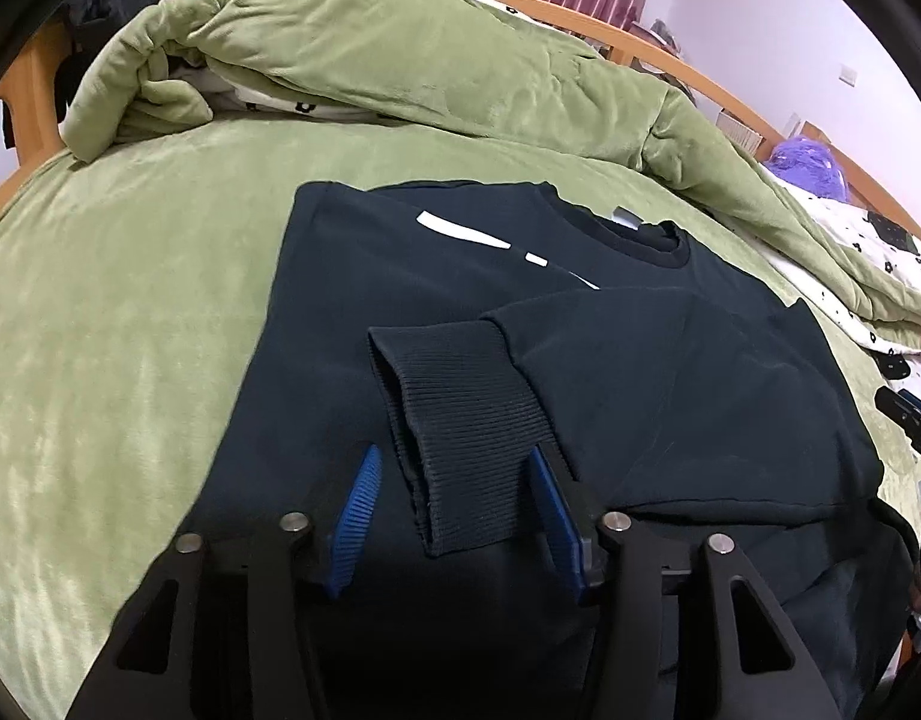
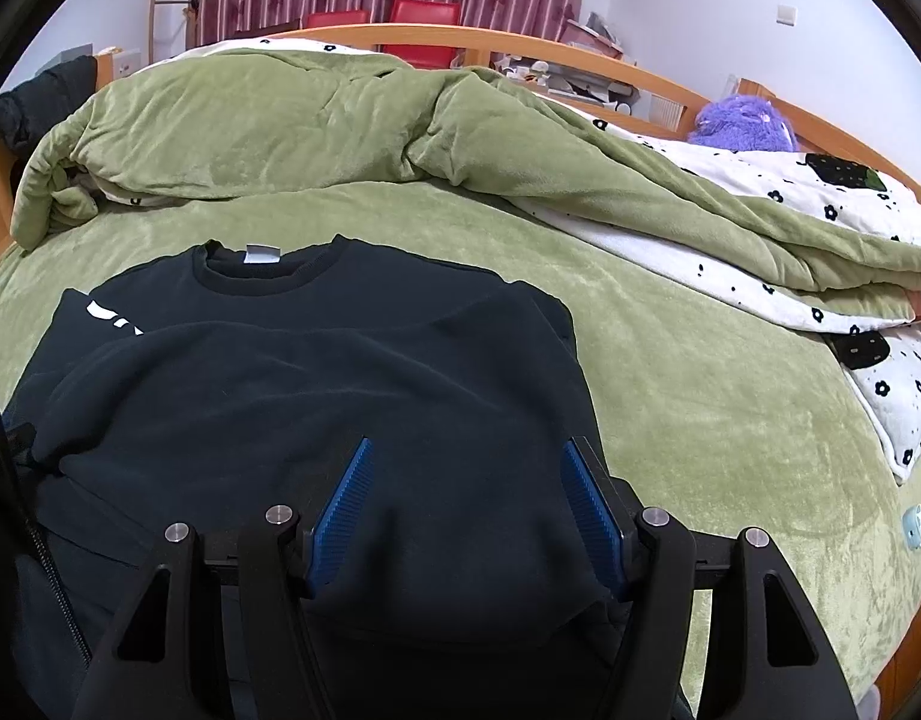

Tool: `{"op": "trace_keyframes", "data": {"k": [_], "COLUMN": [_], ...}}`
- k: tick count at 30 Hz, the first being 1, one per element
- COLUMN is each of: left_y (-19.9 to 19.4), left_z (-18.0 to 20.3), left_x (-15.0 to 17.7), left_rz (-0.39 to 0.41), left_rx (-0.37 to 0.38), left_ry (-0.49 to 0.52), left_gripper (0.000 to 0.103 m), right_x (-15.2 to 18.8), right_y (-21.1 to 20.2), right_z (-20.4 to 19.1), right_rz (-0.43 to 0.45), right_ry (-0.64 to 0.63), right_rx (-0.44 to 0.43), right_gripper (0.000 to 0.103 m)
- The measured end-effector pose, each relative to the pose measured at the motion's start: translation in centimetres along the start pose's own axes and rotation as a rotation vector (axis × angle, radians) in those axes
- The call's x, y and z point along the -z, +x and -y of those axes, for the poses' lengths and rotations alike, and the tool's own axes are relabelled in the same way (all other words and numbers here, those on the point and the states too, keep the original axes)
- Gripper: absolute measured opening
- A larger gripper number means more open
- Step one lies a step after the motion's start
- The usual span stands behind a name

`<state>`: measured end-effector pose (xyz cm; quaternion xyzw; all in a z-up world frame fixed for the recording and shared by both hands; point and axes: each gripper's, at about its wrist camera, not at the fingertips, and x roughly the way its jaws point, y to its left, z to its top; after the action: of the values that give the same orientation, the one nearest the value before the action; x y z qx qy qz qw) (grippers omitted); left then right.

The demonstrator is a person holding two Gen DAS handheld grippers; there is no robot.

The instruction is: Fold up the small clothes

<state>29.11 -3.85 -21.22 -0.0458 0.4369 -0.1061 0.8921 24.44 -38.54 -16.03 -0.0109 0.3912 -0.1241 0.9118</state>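
At the far left we see bare green bedspread point(image 1: 100, 312), a flat, soft surface that serves well for folding. Next comes the dark sweatshirt point(image 1: 352, 276), lying spread on the bed with its neck away from us and a white print point(image 1: 460, 231) showing near the shoulder. One sleeve is laid across the chest, and its ribbed cuff point(image 1: 460, 420) lies between the blue pads of our left claw point(image 1: 454, 468). The jaws stand apart and the pads do not press the cuff, so we judge the sleeve has been set down there to narrow the garment before the body is folded.

Further right, our right claw point(image 2: 466, 462) hovers over the sweatshirt's right half with its jaws wide apart and nothing gripped; we cannot tell whether the pads touch the fabric beneath. It seems placed to work on that side next. Beyond, to the right, the rumpled green quilt point(image 2: 280, 120) and its flowered white lining point(image 2: 760, 180) are pushed back, leaving room for the folding.
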Motion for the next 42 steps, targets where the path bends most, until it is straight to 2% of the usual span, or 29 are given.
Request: {"op": "trace_keyframes", "data": {"k": [2,5,11,12,14,17,26,30,42], "left_y": [0.2,0.4,-2.3,-2.7,-2.9,-2.1,-1.2,-0.9,-1.0], "left_z": [0.3,0.4,-1.6,-1.9,-2.4,-2.7,-1.9,-1.7,-1.1], "left_x": [0.1,0.0,-1.8,-2.1,-2.5,-2.4,-1.5,-1.0,-0.1], "left_rz": [0.0,0.017,0.155,0.166,0.174,0.14,0.088,0.07,0.066], "left_rx": [-0.003,-0.026,0.016,0.019,0.012,0.016,-0.043,-0.08,-0.108], "left_ry": [0.008,0.023,-0.05,-0.062,-0.078,-0.089,-0.038,-0.018,0.006], "left_gripper": [0.033,0.011,0.008,0.004,0.004,0.004,0.008,0.017,0.025], "right_x": [0.0,0.0,0.2,0.2,0.3,0.6,2.7,3.0,3.1], "right_y": [0.2,0.5,0.6,0.7,0.9,1.5,5.3,5.4,4.2], "right_z": [0.1,0.0,-0.2,-0.1,-0.1,-0.1,0.0,0.5,-0.2], "right_rz": [-0.004,-0.012,-0.015,-0.017,-0.025,-0.045,-0.177,-0.175,-0.138], "right_ry": [0.003,0.006,-0.007,-0.006,-0.007,-0.009,0.001,0.041,0.043], "right_rx": [-0.001,0.001,0.0,0.0,0.0,0.002,0.017,-0.005,-0.014], "right_gripper": [0.064,0.064,0.064,0.064,0.064,0.064,0.064,0.064,0.064]}}
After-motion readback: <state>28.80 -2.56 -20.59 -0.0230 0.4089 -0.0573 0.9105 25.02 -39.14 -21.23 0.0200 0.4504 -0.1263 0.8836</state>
